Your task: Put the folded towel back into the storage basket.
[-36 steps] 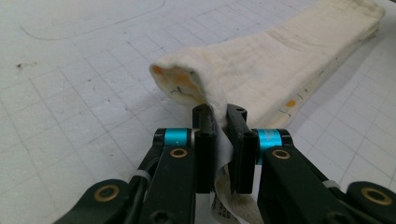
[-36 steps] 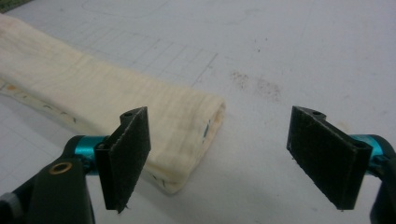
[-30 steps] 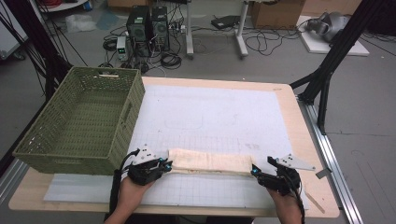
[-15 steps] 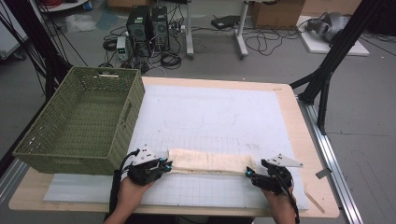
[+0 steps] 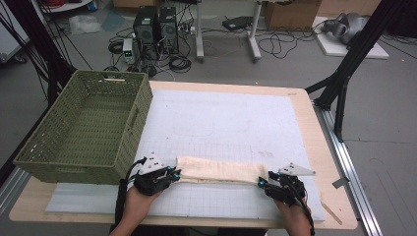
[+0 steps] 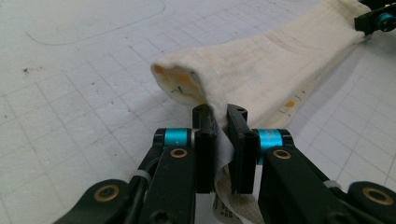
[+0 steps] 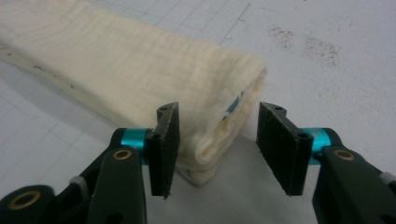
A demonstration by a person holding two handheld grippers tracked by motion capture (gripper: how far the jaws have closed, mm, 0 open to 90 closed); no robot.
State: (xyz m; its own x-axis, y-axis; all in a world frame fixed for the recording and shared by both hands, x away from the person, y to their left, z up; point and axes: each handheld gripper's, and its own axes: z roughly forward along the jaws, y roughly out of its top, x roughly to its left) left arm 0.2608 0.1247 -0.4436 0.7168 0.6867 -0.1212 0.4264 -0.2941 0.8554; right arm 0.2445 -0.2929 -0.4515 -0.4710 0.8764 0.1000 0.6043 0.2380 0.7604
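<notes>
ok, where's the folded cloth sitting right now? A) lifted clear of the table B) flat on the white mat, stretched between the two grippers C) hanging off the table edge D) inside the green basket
B: the cloth lies flat on the white mat, its ends at the left gripper and right gripper, beside the green basket rather than in it.

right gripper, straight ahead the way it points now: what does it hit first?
Most likely the folded cream cloth: its end corner already sits between the jaws of the right gripper, which have just been closing and do not visibly press it yet. Depth is hard to judge.
</notes>
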